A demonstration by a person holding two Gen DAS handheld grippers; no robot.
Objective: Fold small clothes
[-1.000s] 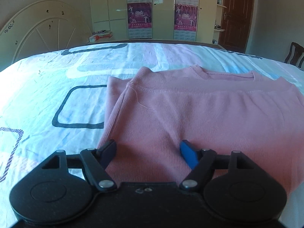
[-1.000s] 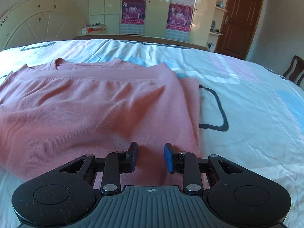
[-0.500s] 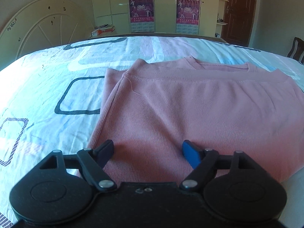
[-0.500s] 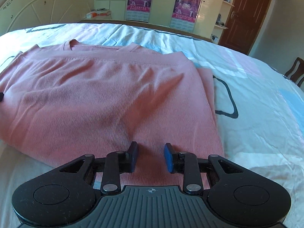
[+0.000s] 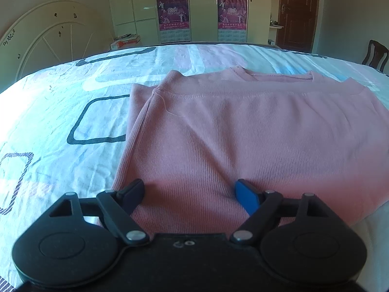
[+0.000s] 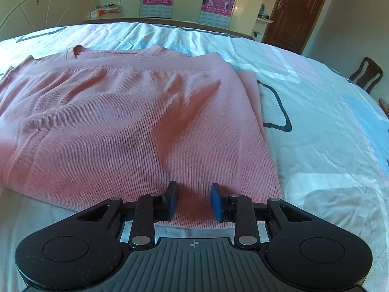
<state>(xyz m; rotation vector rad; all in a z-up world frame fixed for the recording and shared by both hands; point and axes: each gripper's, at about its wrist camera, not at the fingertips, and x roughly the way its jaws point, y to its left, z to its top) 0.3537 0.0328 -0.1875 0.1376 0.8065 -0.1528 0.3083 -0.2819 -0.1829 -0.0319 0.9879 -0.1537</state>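
**Left jaws widened over folded pink top**

Since a second ago, left gripper (image 5: 188, 194) jaws have been opening wide, nothing gripped. Right gripper (image 6: 193, 200) stands narrowly parted, fabric between fingers. Pink ribbed top (image 5: 243, 133), folded double, lies mid-bed (image 5: 60, 112), neckline farthest.

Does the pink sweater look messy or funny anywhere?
A little. The pink sweater is folded over, but a strip of the layer beneath sticks out at its side, so the edges don't line up. Some creases ripple the top. No damage shows.
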